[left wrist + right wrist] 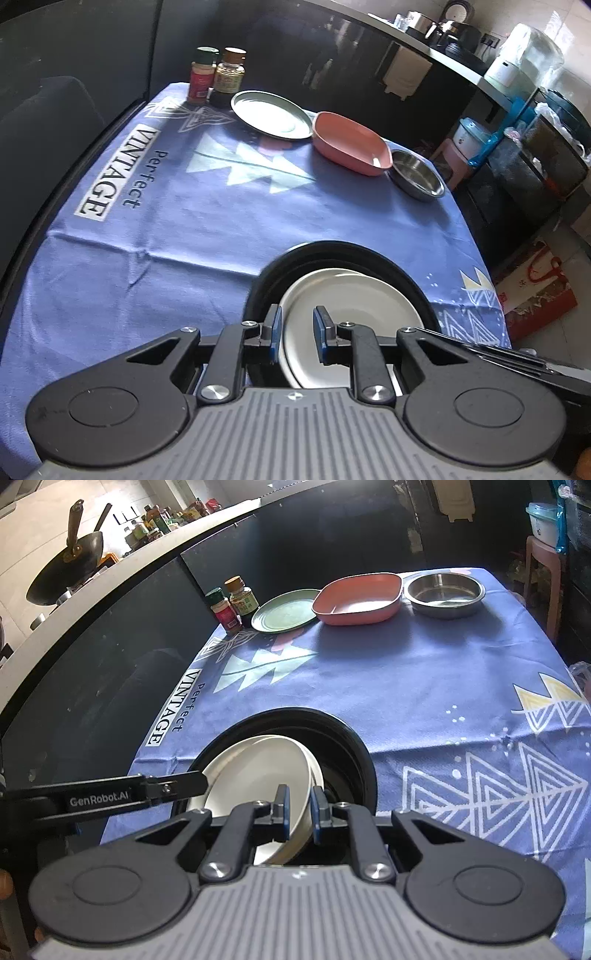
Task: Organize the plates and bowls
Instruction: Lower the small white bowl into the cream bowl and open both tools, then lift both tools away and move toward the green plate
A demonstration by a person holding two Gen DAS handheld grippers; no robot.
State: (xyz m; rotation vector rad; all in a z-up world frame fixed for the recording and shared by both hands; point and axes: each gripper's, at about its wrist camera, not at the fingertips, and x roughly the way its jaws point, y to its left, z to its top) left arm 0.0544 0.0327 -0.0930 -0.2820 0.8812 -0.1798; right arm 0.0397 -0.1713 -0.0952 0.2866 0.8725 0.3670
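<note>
A black round bowl (332,247) sits at the near edge of the blue tablecloth, with white dishes (351,314) stacked inside it. My left gripper (298,328) straddles the white stack's left rim; its blue pads stand slightly apart, and only the left one lies at the rim. In the right wrist view the top white bowl (258,771) lies tilted in the black bowl (332,723), and my right gripper (299,808) is shut on its near rim. The left gripper's fingers (184,786) reach in from the left to the same stack.
Along the table's far side stand a pale green plate (284,611), a pink square dish (358,598) and a steel bowl (443,590). Two spice jars (223,609) stand at the far left corner. A dark counter runs behind; a pink stool (543,554) stands off to the right.
</note>
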